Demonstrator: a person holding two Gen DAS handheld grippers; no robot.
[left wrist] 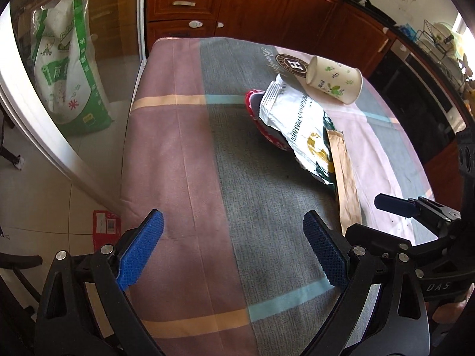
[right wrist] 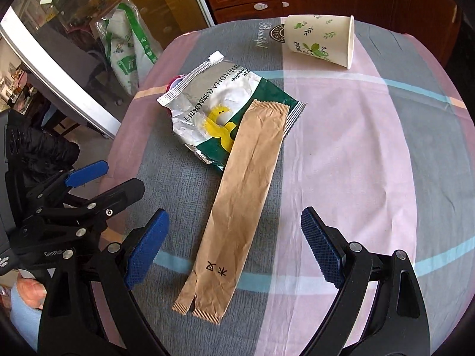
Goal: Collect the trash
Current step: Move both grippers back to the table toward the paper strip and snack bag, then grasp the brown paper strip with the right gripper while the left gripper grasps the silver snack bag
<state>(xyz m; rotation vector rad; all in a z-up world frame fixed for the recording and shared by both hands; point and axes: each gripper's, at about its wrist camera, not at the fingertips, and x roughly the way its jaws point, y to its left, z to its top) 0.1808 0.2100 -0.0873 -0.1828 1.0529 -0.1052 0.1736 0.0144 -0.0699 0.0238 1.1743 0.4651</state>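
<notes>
Three pieces of trash lie on the plaid tablecloth (right wrist: 371, 136): a brown paper sleeve (right wrist: 237, 195) running lengthwise away from the right gripper (right wrist: 234, 249), overlapping a crumpled foil snack bag (right wrist: 213, 103); beyond, a paper cup (right wrist: 323, 40) lies tipped on its side near "Beautiful" lettering. Both the right gripper and left gripper (left wrist: 234, 249) gape wide, empty.

Bright daylight from the right, washing out the pink tablecloth (right wrist: 371, 148) and the far wall. Soft shadows under both pairs of blue pads. Sharp centre, strong fisheye bending, dark corners.
</notes>
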